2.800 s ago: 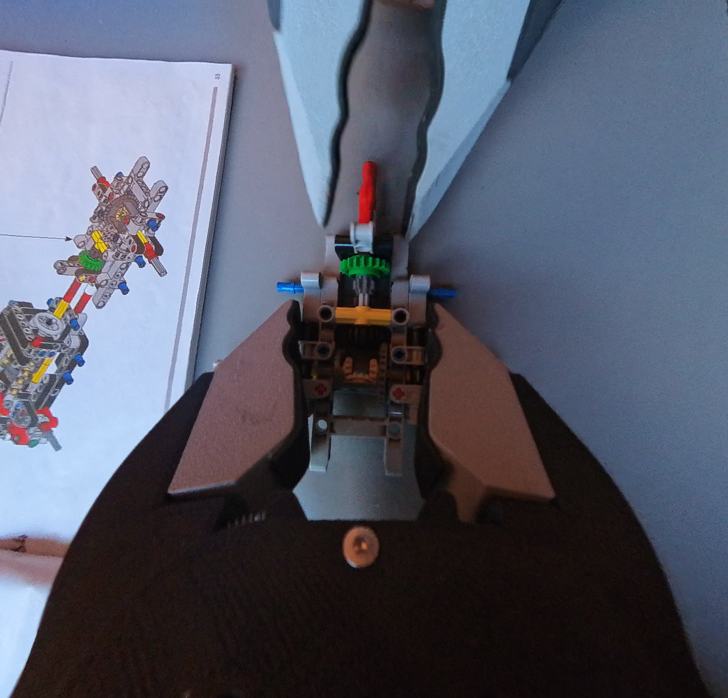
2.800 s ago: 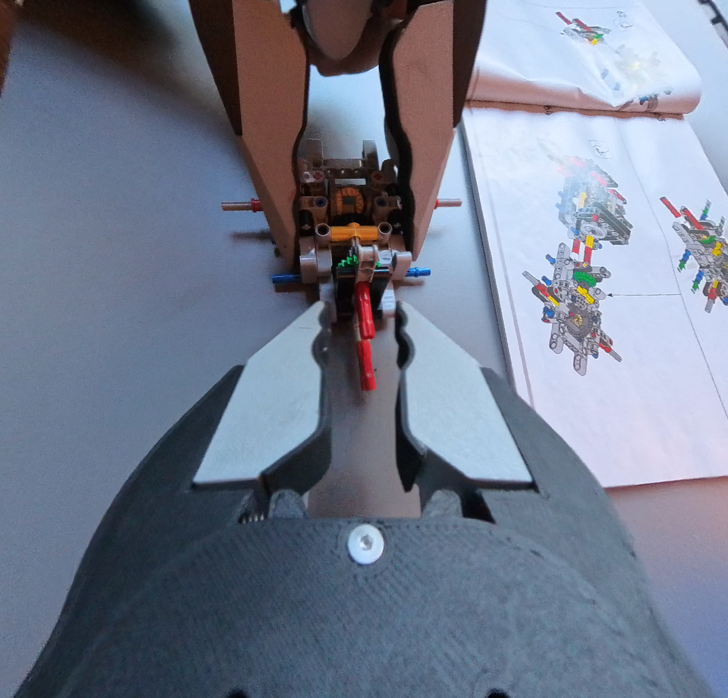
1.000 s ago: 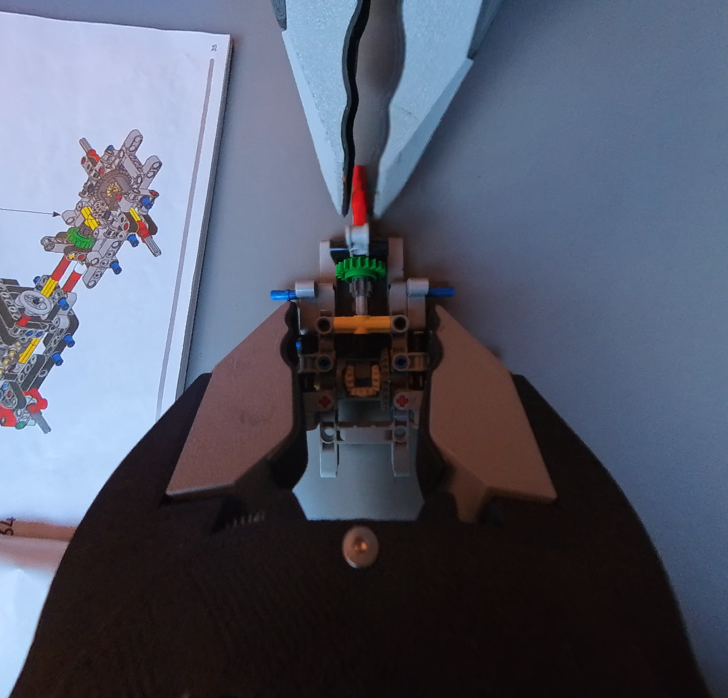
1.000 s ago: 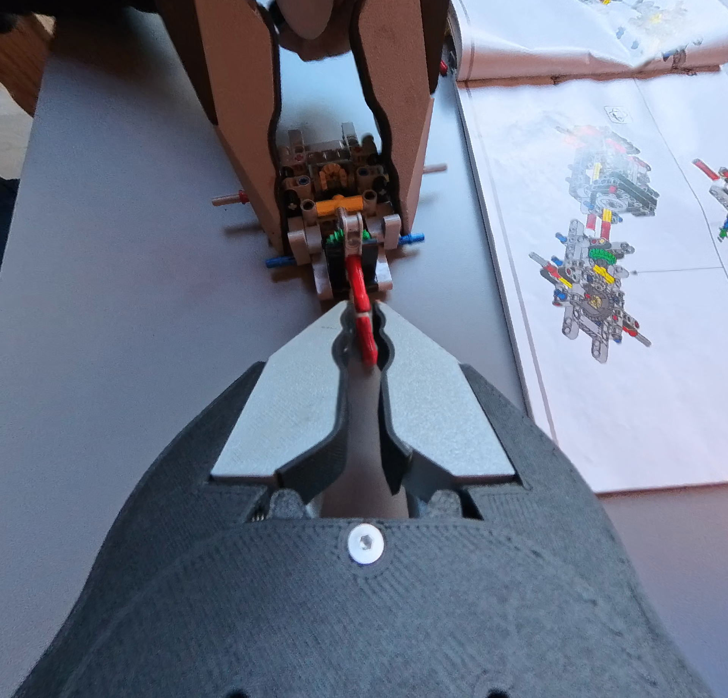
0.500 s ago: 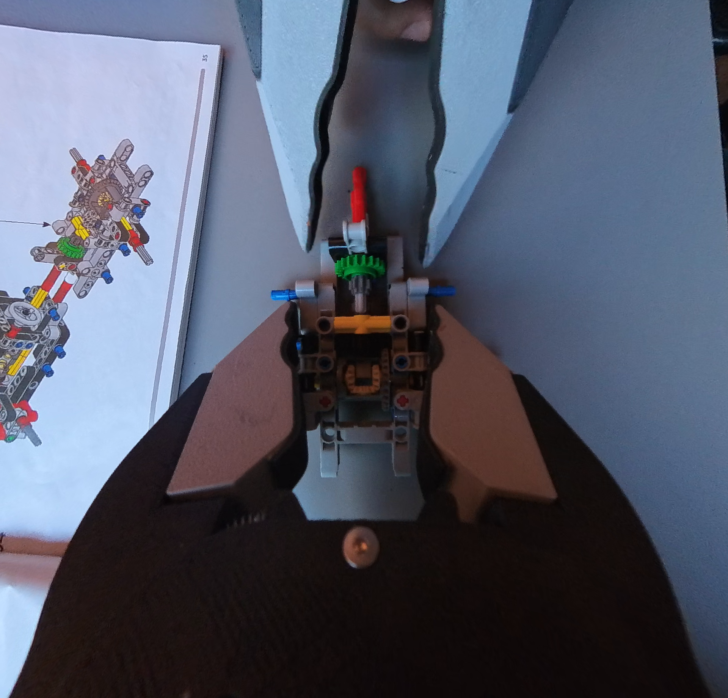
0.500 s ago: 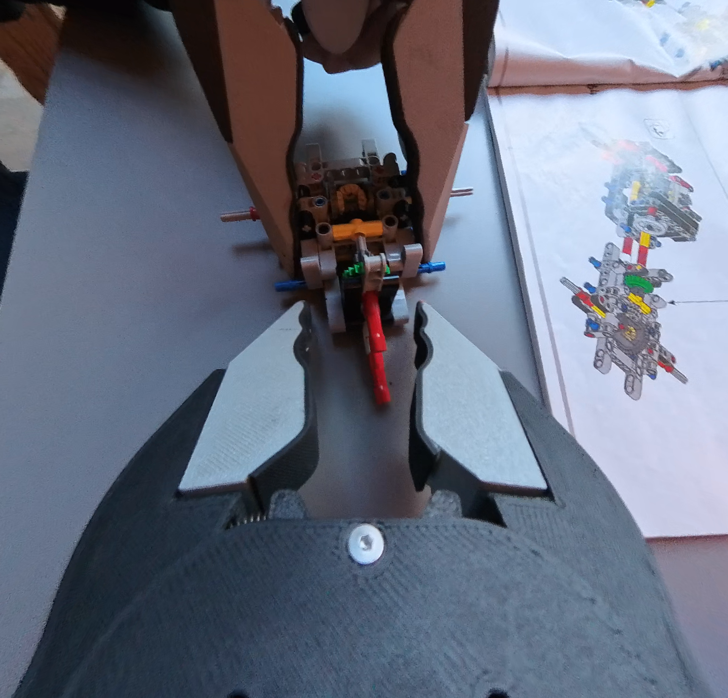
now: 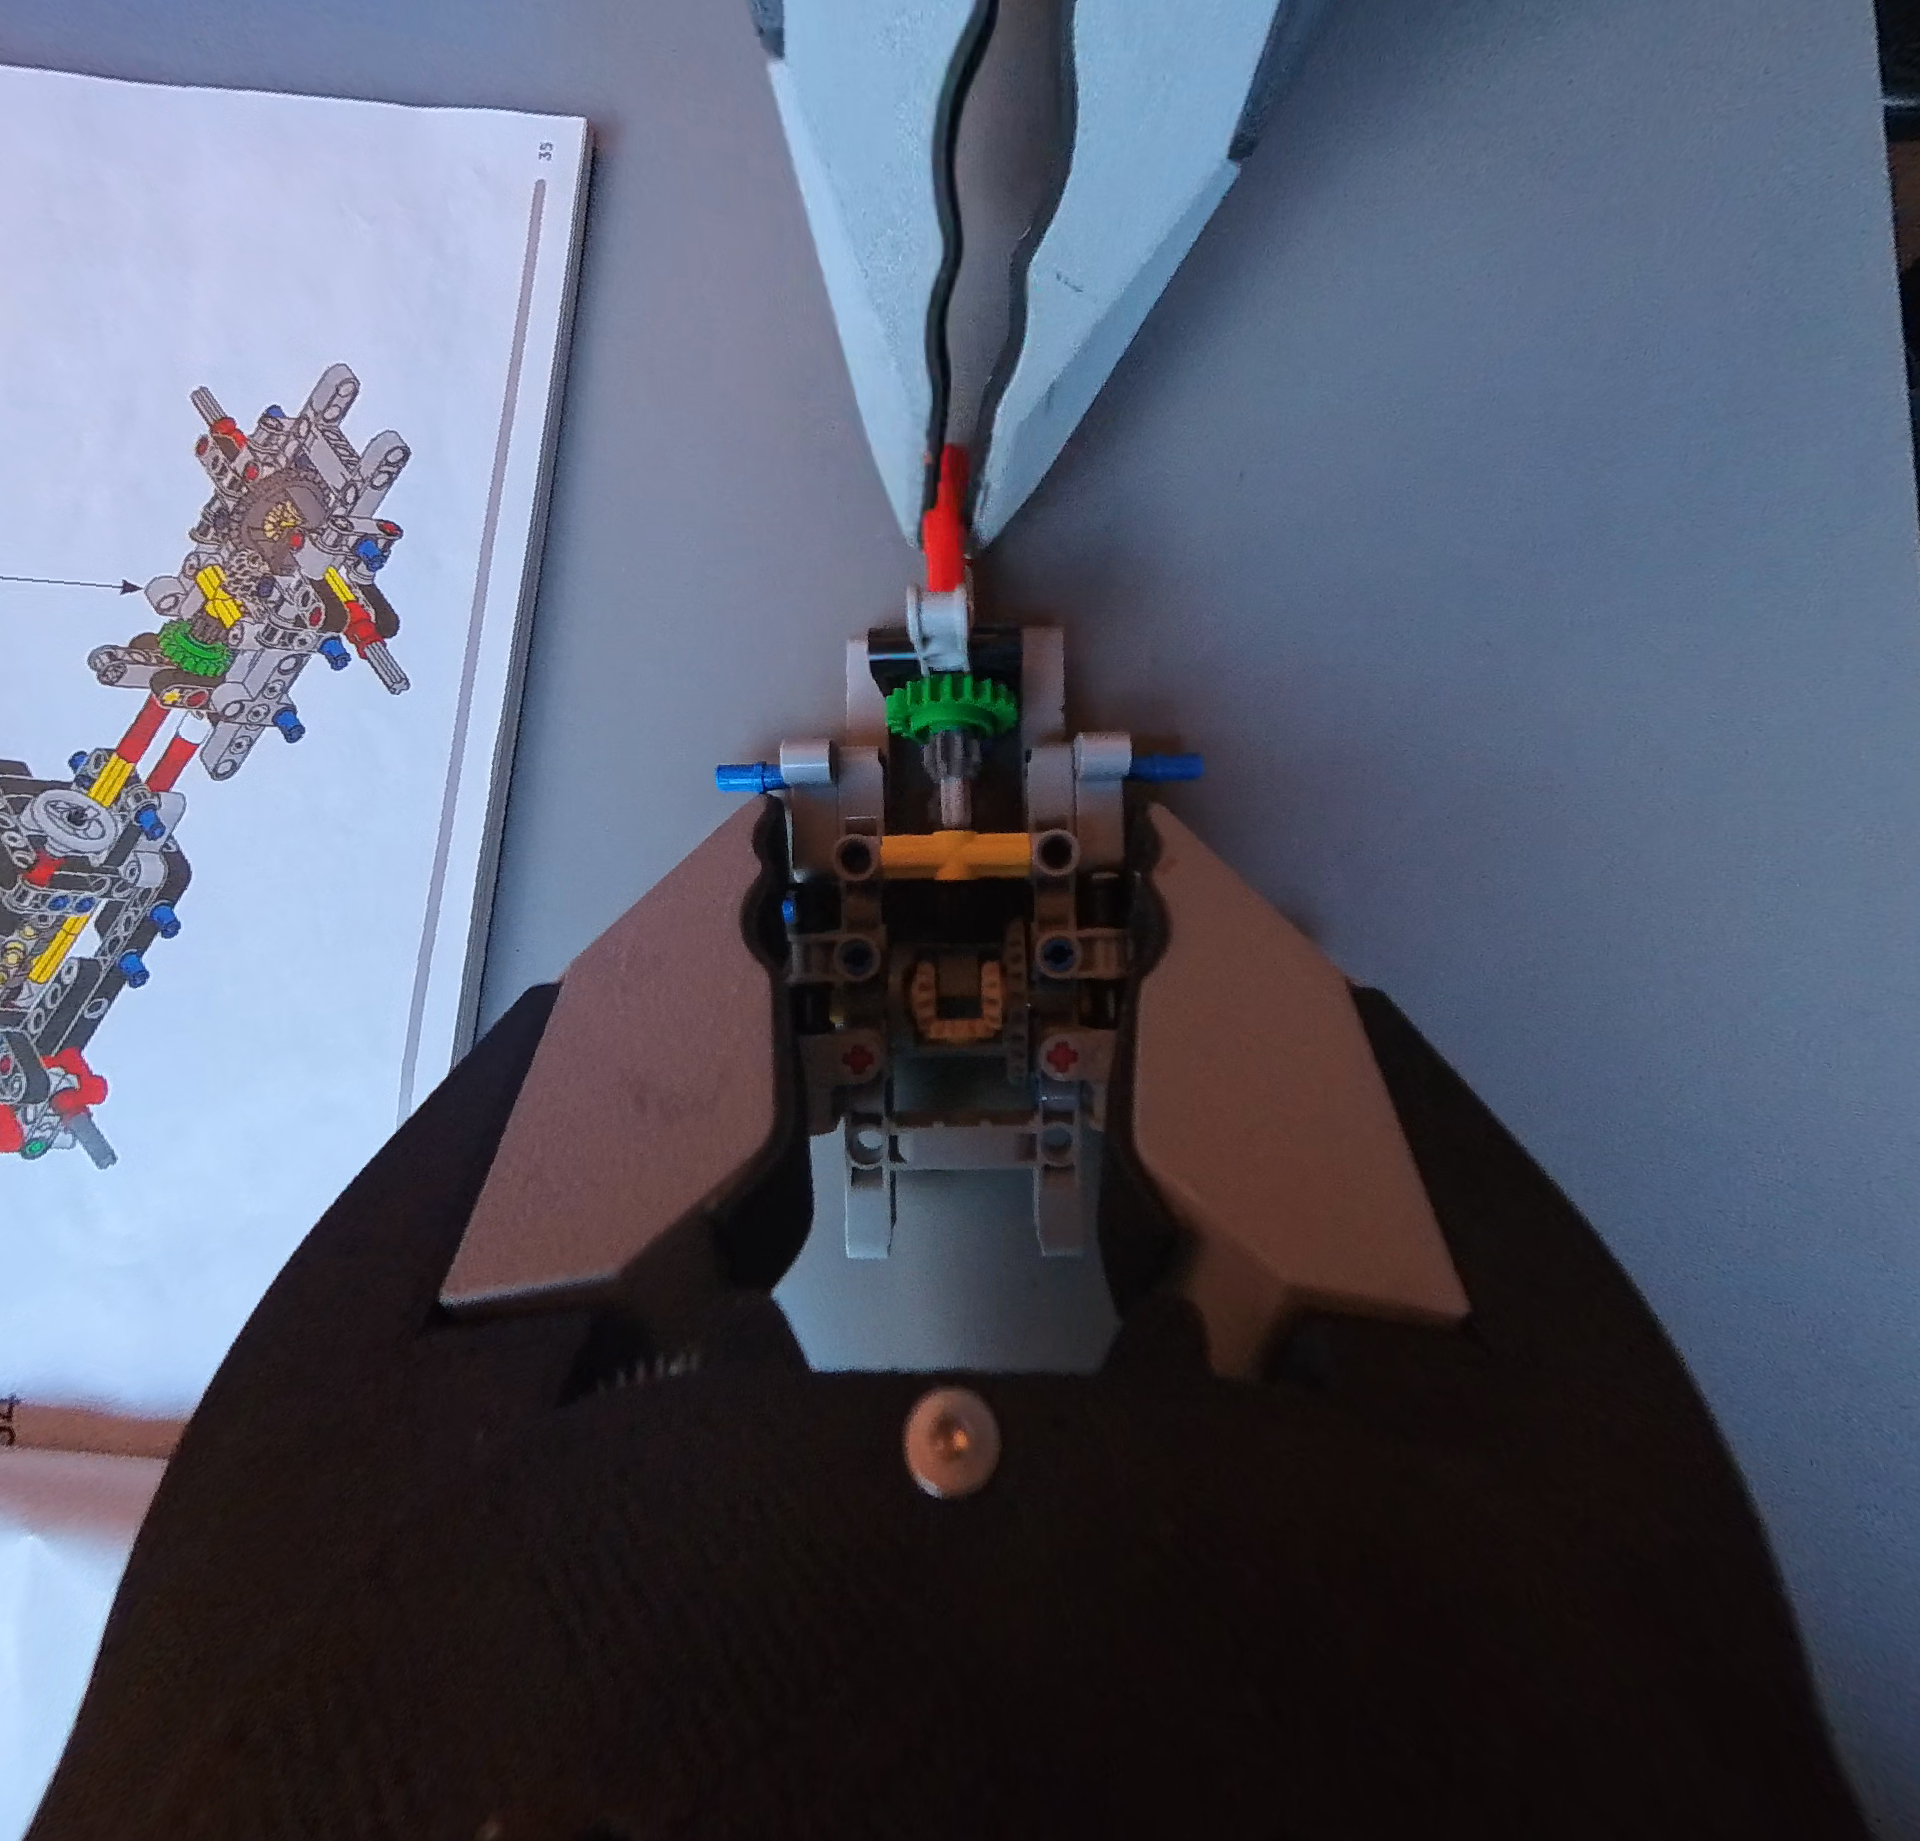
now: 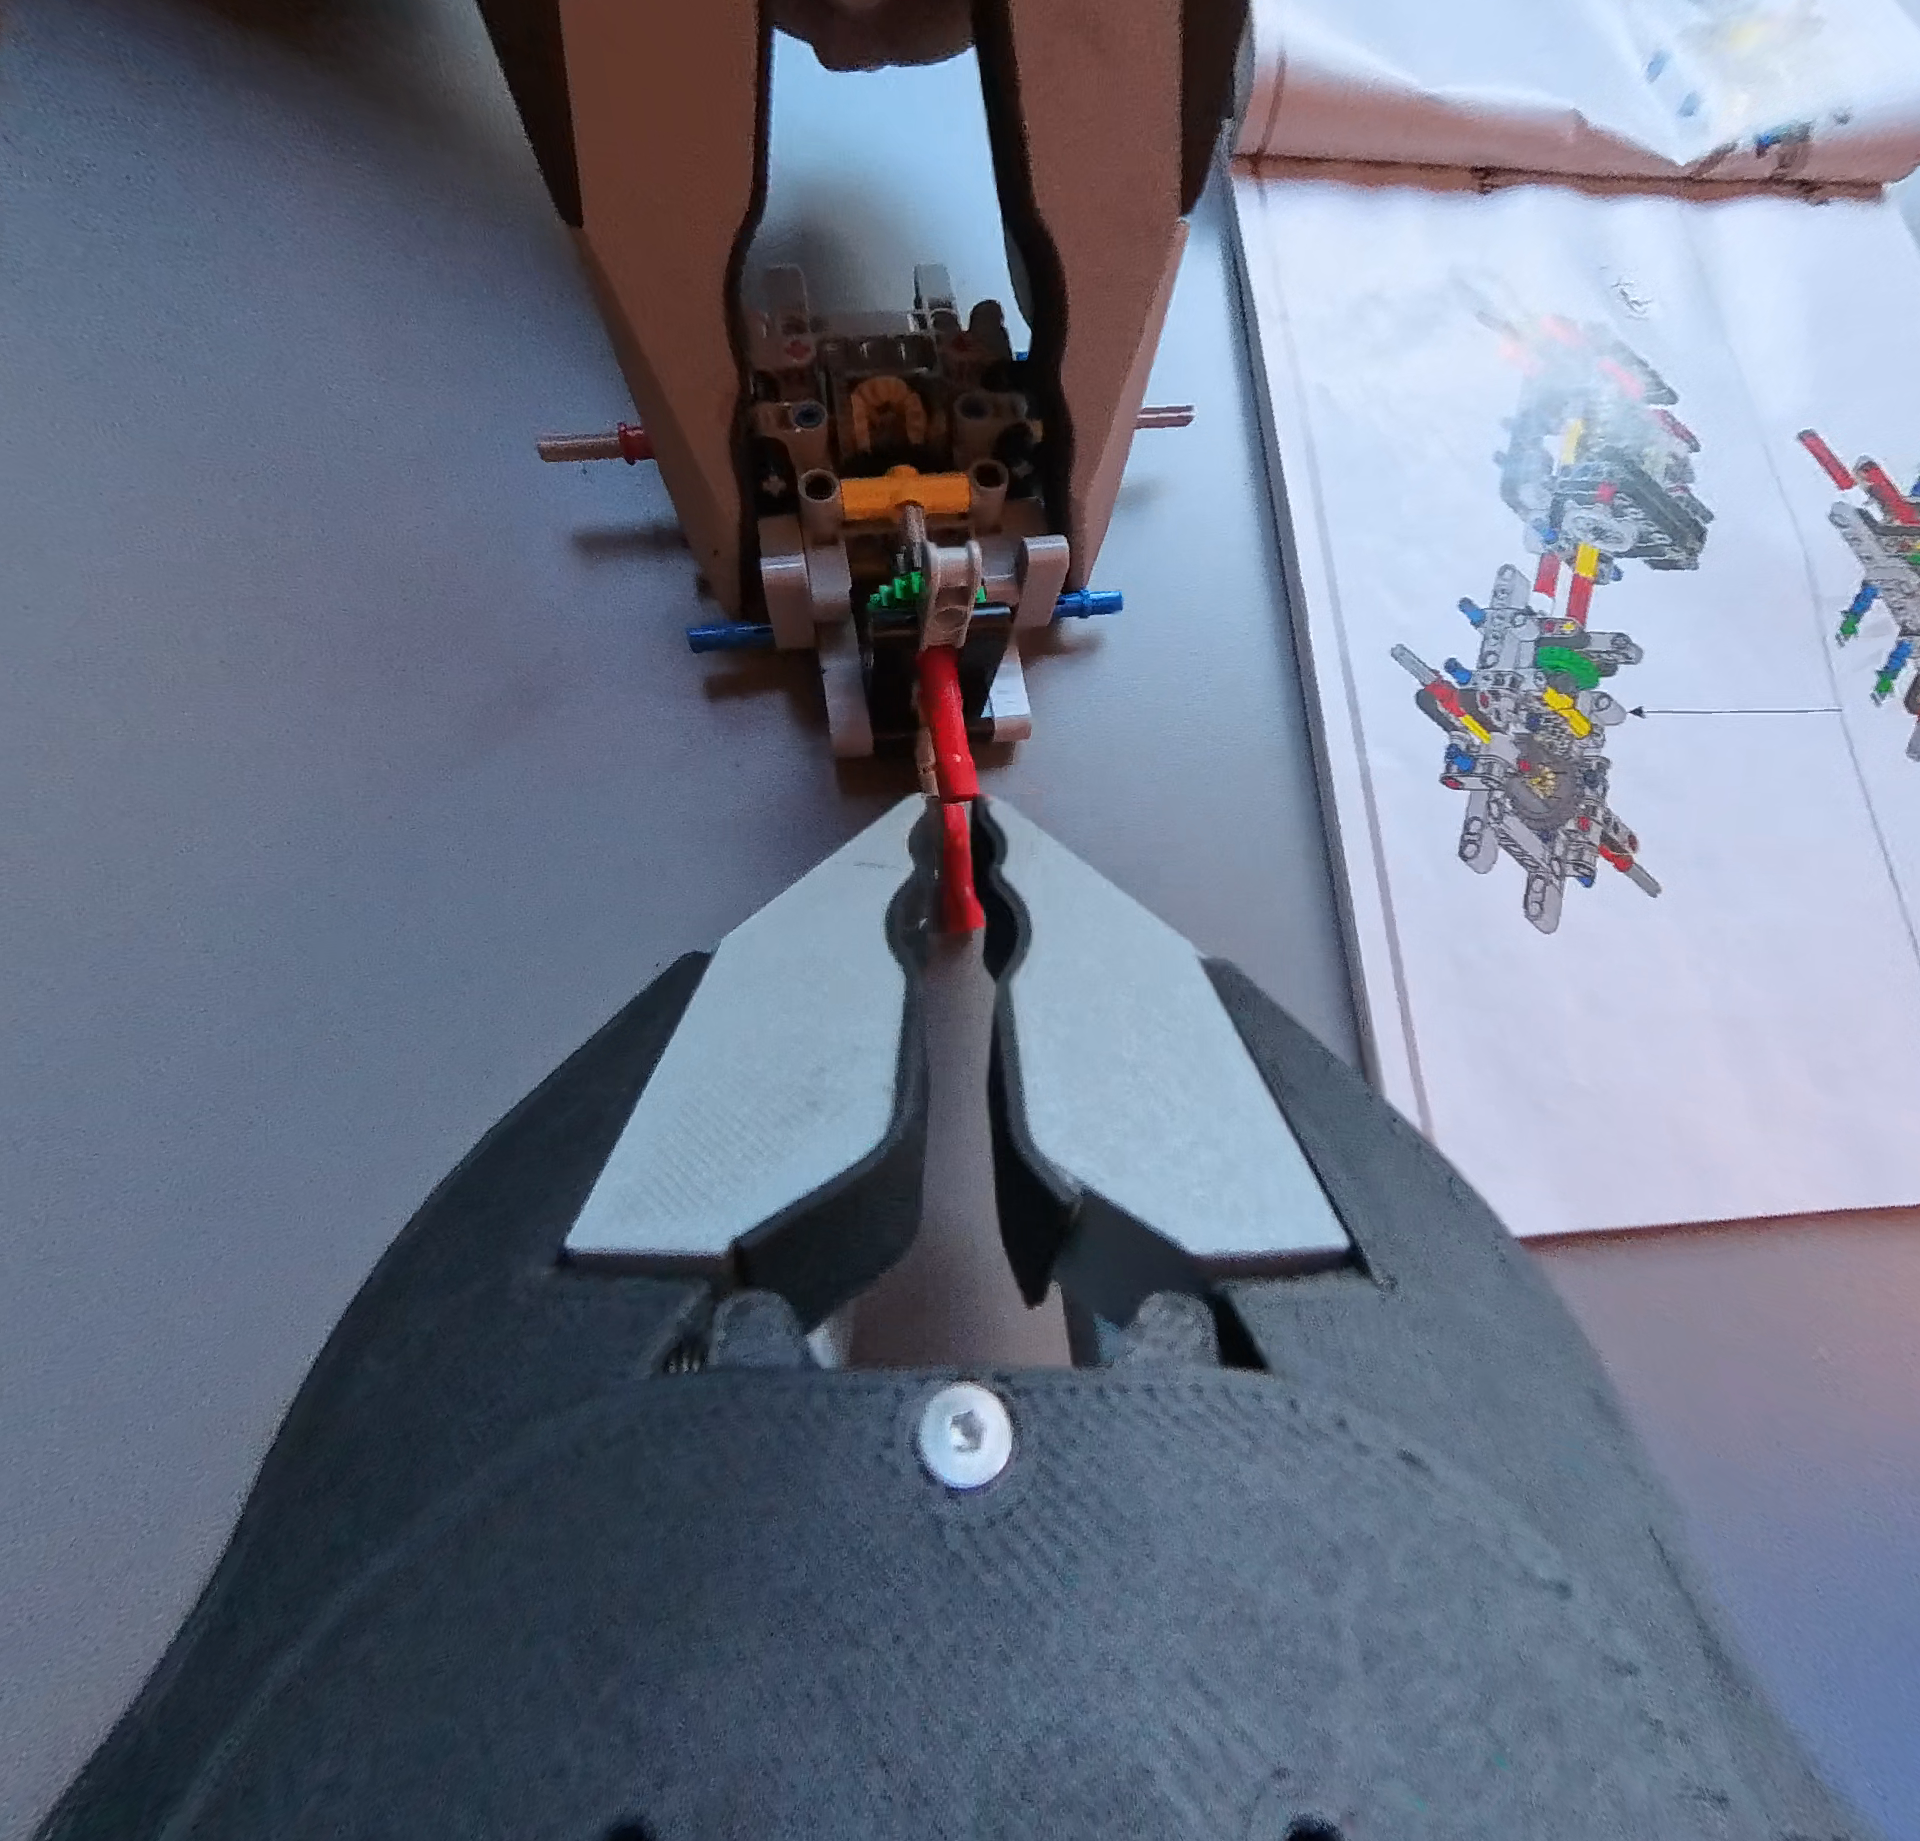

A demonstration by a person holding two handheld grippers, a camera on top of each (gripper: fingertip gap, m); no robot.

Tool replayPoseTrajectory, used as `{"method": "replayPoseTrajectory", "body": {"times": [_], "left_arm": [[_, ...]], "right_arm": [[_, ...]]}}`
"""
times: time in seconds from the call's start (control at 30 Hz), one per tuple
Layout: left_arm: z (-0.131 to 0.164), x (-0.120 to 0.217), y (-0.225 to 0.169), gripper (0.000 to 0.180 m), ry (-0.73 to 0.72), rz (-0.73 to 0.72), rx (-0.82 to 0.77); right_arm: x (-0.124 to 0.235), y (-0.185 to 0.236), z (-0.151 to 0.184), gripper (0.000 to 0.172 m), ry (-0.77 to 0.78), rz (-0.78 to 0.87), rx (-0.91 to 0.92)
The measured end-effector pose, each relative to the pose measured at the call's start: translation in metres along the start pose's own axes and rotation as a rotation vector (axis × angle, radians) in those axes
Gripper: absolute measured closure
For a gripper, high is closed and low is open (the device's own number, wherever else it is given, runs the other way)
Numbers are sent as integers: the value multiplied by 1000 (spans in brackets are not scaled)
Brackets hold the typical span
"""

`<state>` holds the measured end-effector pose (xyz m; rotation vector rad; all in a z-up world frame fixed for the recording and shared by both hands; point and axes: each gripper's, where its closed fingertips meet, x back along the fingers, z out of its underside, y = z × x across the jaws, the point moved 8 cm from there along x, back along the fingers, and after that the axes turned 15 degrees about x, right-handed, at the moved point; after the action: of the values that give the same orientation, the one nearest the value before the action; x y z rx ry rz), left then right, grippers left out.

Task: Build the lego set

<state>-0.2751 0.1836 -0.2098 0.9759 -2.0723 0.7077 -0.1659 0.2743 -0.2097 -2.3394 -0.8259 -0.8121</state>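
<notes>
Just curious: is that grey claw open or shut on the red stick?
Shut: the grey claw has its tips closed against the red stick.

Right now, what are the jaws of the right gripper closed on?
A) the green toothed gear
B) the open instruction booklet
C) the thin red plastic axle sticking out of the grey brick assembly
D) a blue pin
C: the right gripper has both pads against the thin red plastic axle, which projects from the grey brick assembly.

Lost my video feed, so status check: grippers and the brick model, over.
Left gripper clamped on brick assembly, on grey table. Right gripper shut on its red axle. Instruction booklet alongside, nothing blocking.
</notes>
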Motion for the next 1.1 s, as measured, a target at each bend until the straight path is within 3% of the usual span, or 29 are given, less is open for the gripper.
{"method": "replayPoseTrajectory", "body": {"times": [0.3, 0.63, 0.73, 0.9, 1.03, 1.1], "left_arm": [[-4, -2, -1, 119, 24, -19, -2], [-4, -2, -1, 119, 16, 0, 5], [-3, -2, 0, 119, 15, -3, 11], [-2, 0, 5, 119, -2, -31, 51], [-4, 0, 7, 119, -9, -63, 100], [-5, -1, 9, 119, -16, -90, 133]], "right_arm": [[9, -4, -10, 172, -34, 35, 3], [7, -7, 0, 171, -163, -79, -134], [6, -6, -1, 172, -145, -46, -98], [3, -13, 0, 171, -184, -39, -244], [1, -12, -2, 171, -145, 72, -271], [0, -6, -8, 146, -125, 108, -250]]}}
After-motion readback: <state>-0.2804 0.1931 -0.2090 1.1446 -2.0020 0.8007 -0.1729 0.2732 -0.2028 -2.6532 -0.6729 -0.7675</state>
